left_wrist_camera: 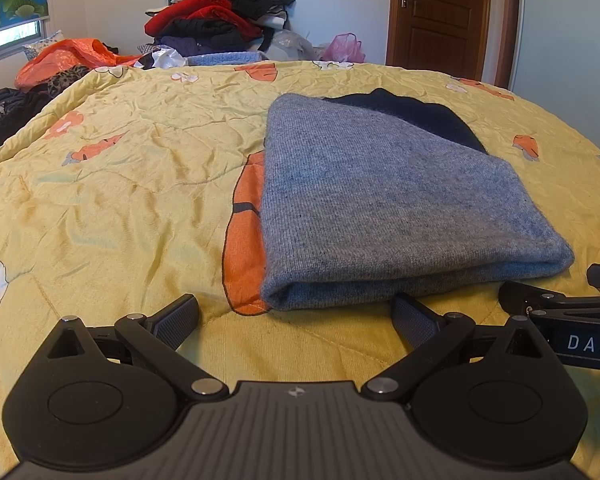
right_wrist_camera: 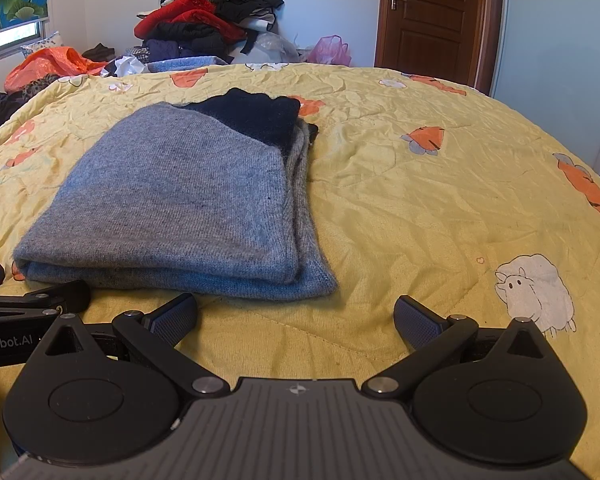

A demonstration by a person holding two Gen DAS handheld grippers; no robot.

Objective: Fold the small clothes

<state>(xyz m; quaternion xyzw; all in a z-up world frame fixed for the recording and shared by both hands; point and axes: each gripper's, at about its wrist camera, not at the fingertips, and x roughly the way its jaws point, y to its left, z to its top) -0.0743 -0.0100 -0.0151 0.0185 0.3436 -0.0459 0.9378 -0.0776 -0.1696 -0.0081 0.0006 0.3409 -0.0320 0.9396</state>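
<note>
so the grey sweater is lying folded on the yellow quilt on the bed, dark navy part poking out at the far end; looks pretty much done to me, maybe 1 more fold or just a tidy-up; left tool is spread wide and holding nothing, just short of the near folded edge; right tool same, wide and empty, near the sweater's right corner; if folding again, I'd pinch all the layers at both near corners together, since the right edge looks stacked and could slip apart
</note>
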